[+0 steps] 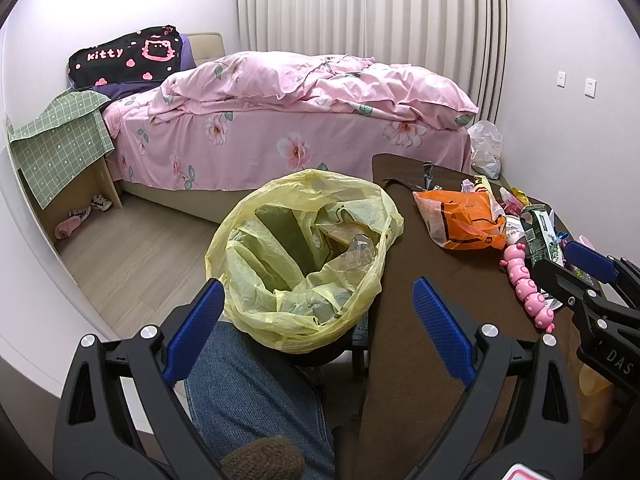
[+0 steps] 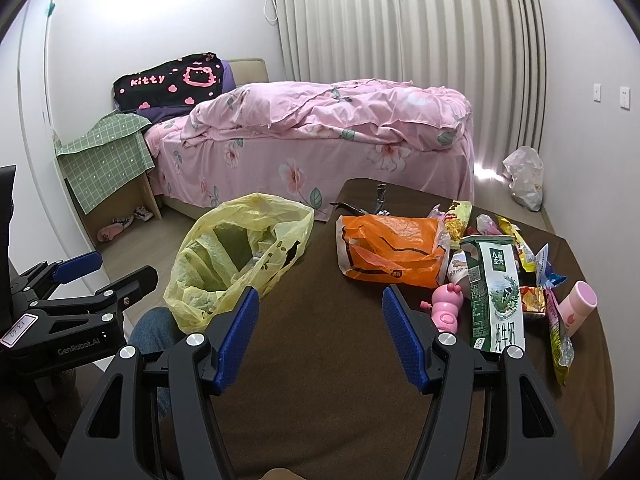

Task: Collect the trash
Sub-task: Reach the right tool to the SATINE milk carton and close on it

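1. Right wrist view: right gripper [image 2: 318, 334] spread wide, empty, over the brown table [image 2: 320, 380].
2. Left gripper [image 1: 318, 334] likewise agape, holding nothing, above the yellow bin bag [image 1: 304, 256] just left of the table.
3. Trash on the table's far right: orange bag [image 2: 394, 254], milk carton [image 2: 496, 296], wrappers.
4. Likely between pickups; next, reach right, pinch one piece.

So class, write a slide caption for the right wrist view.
Open right tool hovers over brown table, between yellow trash bag and wrappers.
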{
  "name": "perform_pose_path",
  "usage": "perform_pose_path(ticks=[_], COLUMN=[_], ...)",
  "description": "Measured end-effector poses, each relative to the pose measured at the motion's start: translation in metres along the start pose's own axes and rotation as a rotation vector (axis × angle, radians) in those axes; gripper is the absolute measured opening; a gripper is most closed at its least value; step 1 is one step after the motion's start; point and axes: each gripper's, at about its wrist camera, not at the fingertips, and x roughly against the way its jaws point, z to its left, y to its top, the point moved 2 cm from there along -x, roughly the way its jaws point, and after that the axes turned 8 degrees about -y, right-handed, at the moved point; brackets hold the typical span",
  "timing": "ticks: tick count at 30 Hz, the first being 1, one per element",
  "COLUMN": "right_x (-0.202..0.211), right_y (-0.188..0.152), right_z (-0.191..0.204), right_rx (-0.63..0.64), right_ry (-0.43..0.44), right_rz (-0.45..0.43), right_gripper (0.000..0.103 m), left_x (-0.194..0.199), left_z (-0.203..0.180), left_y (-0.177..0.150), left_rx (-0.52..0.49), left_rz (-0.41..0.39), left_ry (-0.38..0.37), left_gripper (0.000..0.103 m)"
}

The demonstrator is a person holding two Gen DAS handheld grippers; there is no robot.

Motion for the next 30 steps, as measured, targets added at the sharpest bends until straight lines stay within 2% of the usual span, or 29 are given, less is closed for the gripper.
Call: perform_pose_path(ticks=[8,14,18,24,30], right_x=[0.001,0.000,-0.004,-0.009,-0.022], right_y=[-0.002,-0.005,-0.008,-0.017,-0.036], right_z=[-0.002,-0.033,-0.061,-0.114,-0.154], right_rx=[0.003,-0.009,-0.024,-0.052,-0.093], right_ry=[-0.010,-0.093,-0.145,-0.226,-0.252], right_rz=[-0.005,-0.013,-0.006,0.010,0.060], right_gripper=[0.061,0.061,0.061,0.061,0.061], left_x=[-0.001,-0.019,-0.039,-0.074,-0.105], left_z=[0.000,-0.001,-0.012,-0.039,-0.080], left_y=[0.000,-0.010,-0.008,0.006,0.022], left_rx=[0.004,0.007,-0.008,-0.020,-0.075], left_rz=[0.000,0.030,0.050,0.071,0.077], left_ry=[-0.011,-0.041,-0.096,-0.223,-0.304], left_gripper=[0.091,0.091,0.091,0.091,0.091])
